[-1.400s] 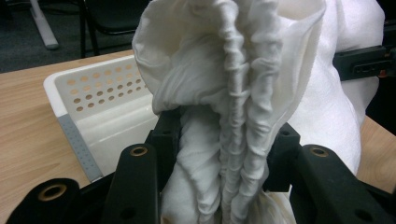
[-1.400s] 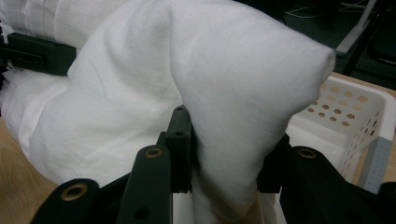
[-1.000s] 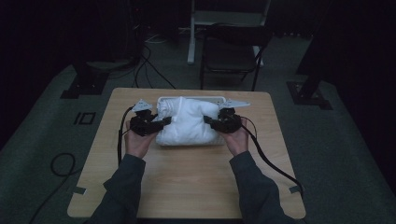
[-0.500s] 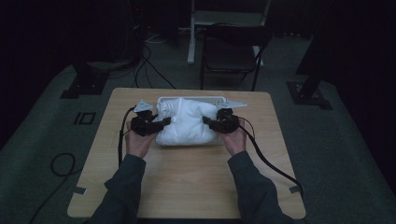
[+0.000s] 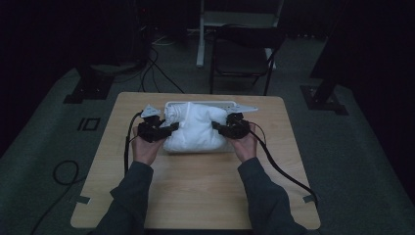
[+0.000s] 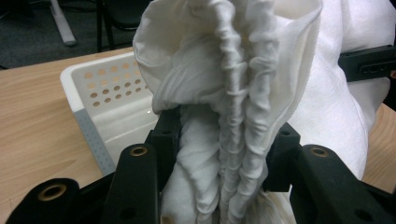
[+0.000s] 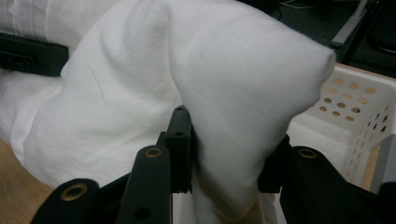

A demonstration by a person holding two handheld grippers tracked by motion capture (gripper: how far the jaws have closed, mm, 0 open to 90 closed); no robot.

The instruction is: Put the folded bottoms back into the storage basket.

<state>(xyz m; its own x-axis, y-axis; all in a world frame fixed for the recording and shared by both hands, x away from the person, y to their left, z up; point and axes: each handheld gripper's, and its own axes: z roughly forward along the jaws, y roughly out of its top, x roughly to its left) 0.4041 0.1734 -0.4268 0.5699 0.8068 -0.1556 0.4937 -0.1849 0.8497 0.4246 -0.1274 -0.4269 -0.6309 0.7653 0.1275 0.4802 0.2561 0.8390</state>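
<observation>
nothing's really moved lately: left tongs (image 6: 219, 182) and right tongs (image 7: 224, 186) both stay clamped on the white cloth (image 5: 195, 129), probably bunched, at the surface's (image 5: 195, 196) 12 o'clock by the basket (image 6: 112, 102).

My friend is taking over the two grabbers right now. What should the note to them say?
Left gripper: shut on a gathered, ruffled edge of the white fabric bundle.
Right gripper: shut on a smooth fold at the bundle's other end.
Where things are: the bundle sits on the light wooden table, held from both sides. The white perforated plastic basket lies right behind it, at the table's far edge.
Done: both ends gripped.
Left: most of the bundle looks outside the basket; probably it goes in next. Keep both grips closed while moving it.
</observation>
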